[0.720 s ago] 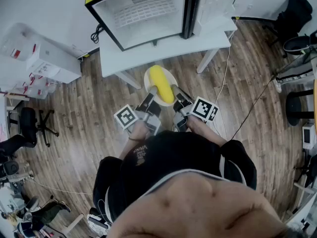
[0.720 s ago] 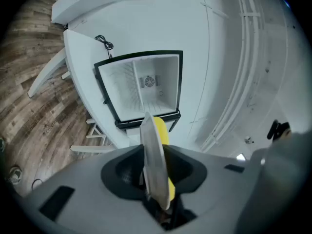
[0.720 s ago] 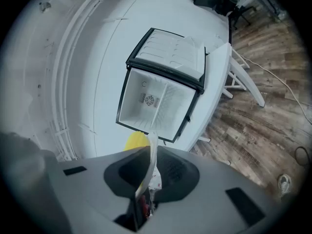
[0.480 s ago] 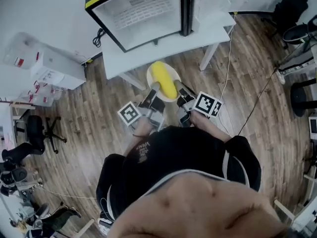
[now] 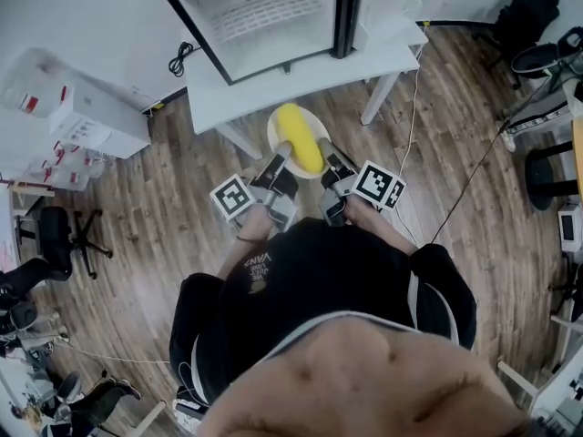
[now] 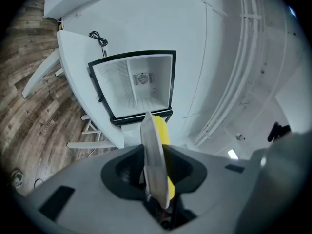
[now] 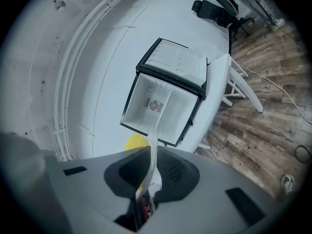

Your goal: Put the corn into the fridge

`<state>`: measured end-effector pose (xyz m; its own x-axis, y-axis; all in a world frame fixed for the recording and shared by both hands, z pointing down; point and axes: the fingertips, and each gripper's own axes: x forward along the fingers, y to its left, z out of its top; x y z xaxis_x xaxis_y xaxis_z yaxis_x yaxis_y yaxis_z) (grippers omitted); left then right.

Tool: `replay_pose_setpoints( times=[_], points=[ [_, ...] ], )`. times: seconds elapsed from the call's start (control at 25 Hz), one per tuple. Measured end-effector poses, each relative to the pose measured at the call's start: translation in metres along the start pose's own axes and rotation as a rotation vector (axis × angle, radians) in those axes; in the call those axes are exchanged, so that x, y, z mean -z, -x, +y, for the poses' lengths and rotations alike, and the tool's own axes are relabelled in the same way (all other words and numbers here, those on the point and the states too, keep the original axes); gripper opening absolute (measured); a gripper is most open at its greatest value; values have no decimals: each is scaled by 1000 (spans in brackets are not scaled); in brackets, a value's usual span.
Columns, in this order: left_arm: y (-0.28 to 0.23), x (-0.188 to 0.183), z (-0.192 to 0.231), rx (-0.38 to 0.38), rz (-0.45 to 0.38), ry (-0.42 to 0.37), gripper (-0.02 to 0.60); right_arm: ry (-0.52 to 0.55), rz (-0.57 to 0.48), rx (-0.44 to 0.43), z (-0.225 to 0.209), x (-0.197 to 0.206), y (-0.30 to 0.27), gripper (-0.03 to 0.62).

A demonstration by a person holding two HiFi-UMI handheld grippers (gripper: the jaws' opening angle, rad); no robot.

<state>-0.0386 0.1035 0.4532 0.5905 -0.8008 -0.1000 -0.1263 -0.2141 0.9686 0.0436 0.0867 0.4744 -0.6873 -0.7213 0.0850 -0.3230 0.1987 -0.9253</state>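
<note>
Person stands on a wood floor (image 5: 164,198) and faces a white table (image 5: 301,85) on the far side. A small fridge (image 5: 264,16) sits on the table with its fridge door (image 5: 387,7) swung open to the right. The inside is white and a wire shelf shows.

The corn (image 5: 301,139) is yellow and lies on a white plate (image 5: 276,133), long axis running roughly near to far. The plate is held in the air over the floor, just on the near side of the table edge and apart from the table. The corn is outside the fridge and well short of it.

The left tongs (image 5: 282,159) are clamped on the plate's near-left rim. The right tongs (image 5: 325,155) are clamped on the near-right rim. The corn lies between the two, with its near end level with their tips and the rest reaching farther out. Can't tell whether the corn touches either one.

In the left gripper view, the plate (image 6: 153,160) runs edge-on through the jaws of the left tongs (image 6: 156,191), which are closed on it. The corn (image 6: 162,132) sits just right of the plate edge. The fridge (image 6: 134,87) is straight ahead on the table (image 6: 78,57).

In the right gripper view, the plate (image 7: 152,160) is edge-on in the jaws of the right tongs (image 7: 145,199), gripped. The corn (image 7: 135,143) peeks out left of the rim. Beyond are the fridge (image 7: 163,101) with its fridge door (image 7: 178,57) open, the table (image 7: 217,91), and the floor (image 7: 263,130) to the right.
</note>
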Motion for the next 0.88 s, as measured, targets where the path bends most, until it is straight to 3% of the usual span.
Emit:
replay_pose_setpoints(
  times=[0.28,0.88],
  points=[
    [6,-1,-4,23,18,-8,97,-13,-27,4,4,3,-1,40],
    [-5,10,-6,47,-30,16,95,26,-11,-10,2,-11,8,40]
  ],
)
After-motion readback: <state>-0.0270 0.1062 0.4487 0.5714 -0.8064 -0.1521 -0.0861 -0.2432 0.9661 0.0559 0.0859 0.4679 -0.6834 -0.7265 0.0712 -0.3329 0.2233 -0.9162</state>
